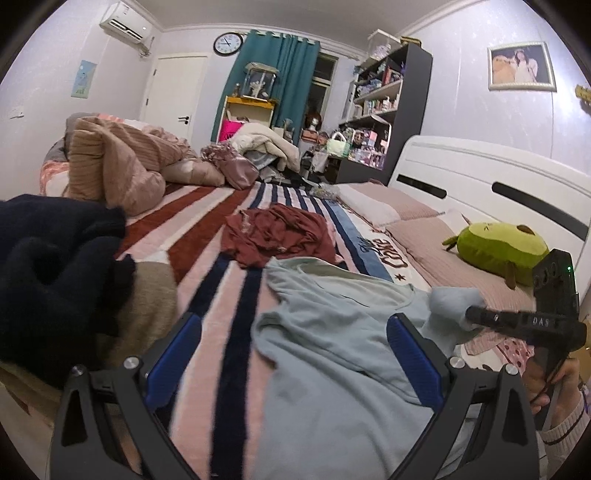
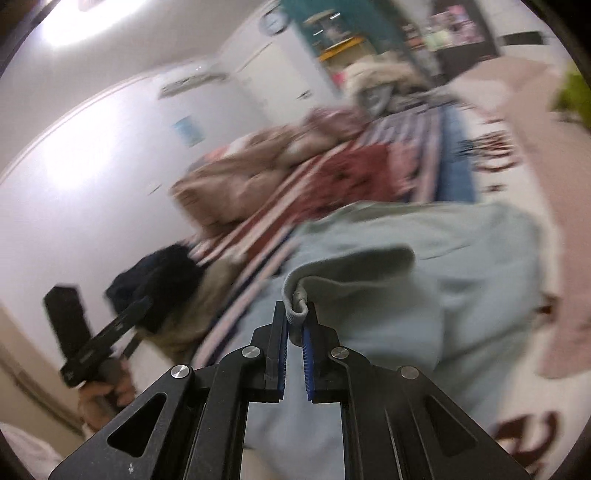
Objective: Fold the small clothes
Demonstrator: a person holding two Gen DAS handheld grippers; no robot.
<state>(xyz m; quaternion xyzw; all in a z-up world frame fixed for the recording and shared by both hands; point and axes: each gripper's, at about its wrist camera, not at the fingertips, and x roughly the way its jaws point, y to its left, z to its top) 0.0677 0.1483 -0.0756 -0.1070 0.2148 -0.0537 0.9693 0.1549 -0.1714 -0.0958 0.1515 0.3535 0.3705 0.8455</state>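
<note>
Pale-blue garment (image 2: 424,295) hem pinched in right gripper (image 2: 295,314); striped blanket (image 1: 229,295) lies bare beside it.

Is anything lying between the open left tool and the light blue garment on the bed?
Nothing visible. The left tool hangs open directly over the light blue garment, with only cloth and striped blanket between its fingers. The right tool is shut on a fold of that garment.

Pale walls carry a clock (image 1: 228,44), an air conditioner (image 1: 126,25) and a framed picture (image 1: 521,66), with a white door (image 1: 177,96), teal curtain (image 1: 280,77), dark shelf (image 1: 399,99) and white headboard (image 1: 491,181).
</note>
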